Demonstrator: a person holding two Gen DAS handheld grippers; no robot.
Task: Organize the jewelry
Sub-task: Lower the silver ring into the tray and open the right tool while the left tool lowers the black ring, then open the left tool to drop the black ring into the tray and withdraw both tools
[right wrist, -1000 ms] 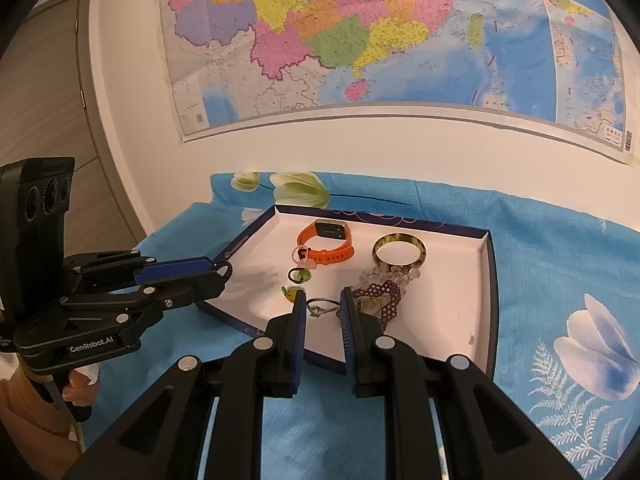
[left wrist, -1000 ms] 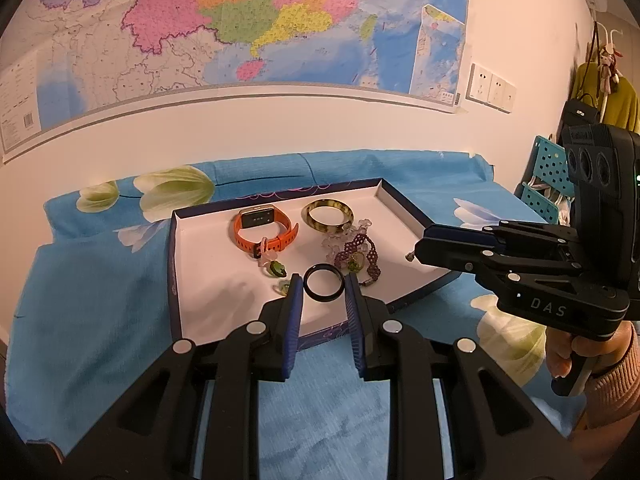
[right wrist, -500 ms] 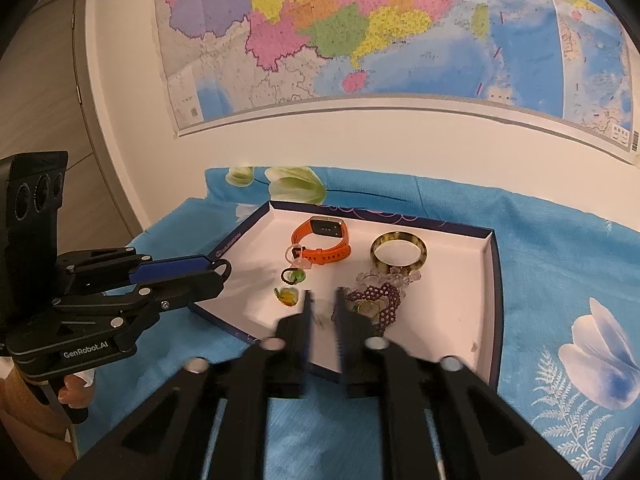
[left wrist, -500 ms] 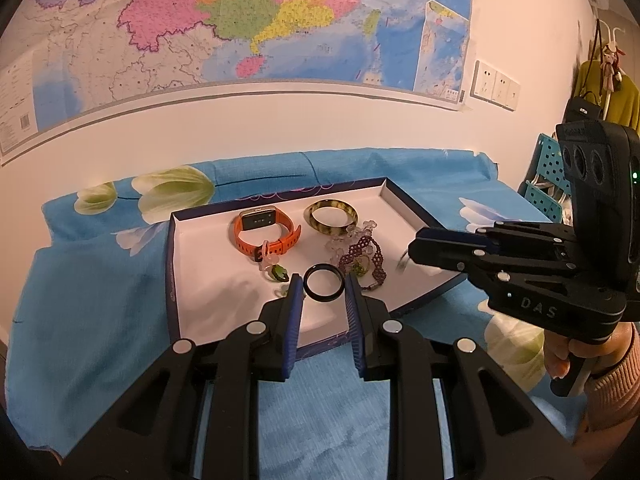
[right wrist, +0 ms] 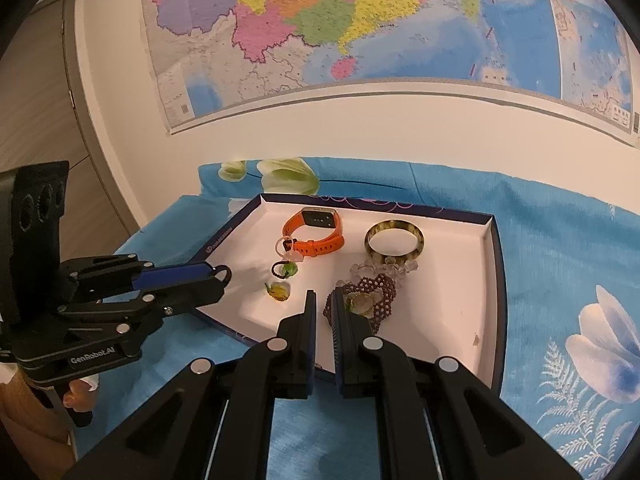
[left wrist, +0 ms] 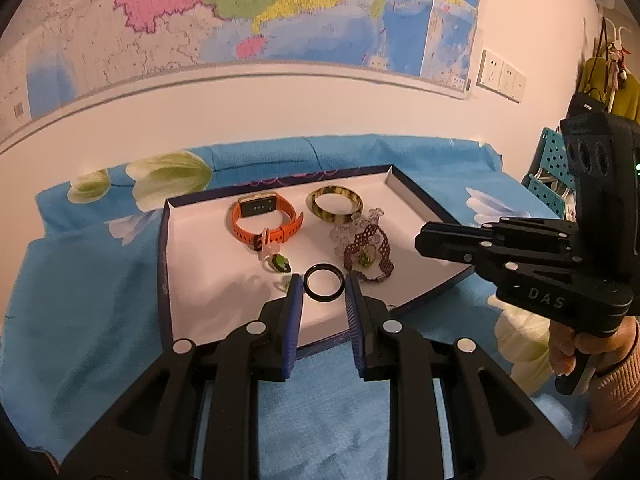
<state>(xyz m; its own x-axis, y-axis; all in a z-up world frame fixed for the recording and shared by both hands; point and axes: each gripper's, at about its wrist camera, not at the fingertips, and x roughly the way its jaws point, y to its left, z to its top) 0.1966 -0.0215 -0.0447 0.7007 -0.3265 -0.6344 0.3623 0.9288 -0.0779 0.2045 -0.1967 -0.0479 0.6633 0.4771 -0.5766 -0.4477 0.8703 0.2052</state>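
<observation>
A white tray with a dark blue rim [left wrist: 162, 264] [right wrist: 496, 264] lies on a blue flowered cloth. It holds an orange watch [left wrist: 240, 224] [right wrist: 320, 245], a mottled bangle [left wrist: 334, 220] [right wrist: 394, 257], a maroon beaded bracelet [left wrist: 382, 248] [right wrist: 380, 286], a green pendant [left wrist: 280, 262] [right wrist: 289, 269] and a yellow-stone ring [right wrist: 279, 291]. My left gripper [left wrist: 323, 284] [right wrist: 214, 276] hovers over the tray's near edge, shut on a black ring [left wrist: 323, 299]. My right gripper [right wrist: 322, 298] [left wrist: 418, 240] is shut beside the beaded bracelet. I see nothing between its tips.
A wall with a large map rises right behind the cloth. A person's hands hold both gripper handles. A door stands at the far left, and a teal rack and hanging clothes at the far right.
The right gripper's jaws have closed; the small ring seen between them a second ago no longer shows. The left gripper still holds the black ring in the same place.
</observation>
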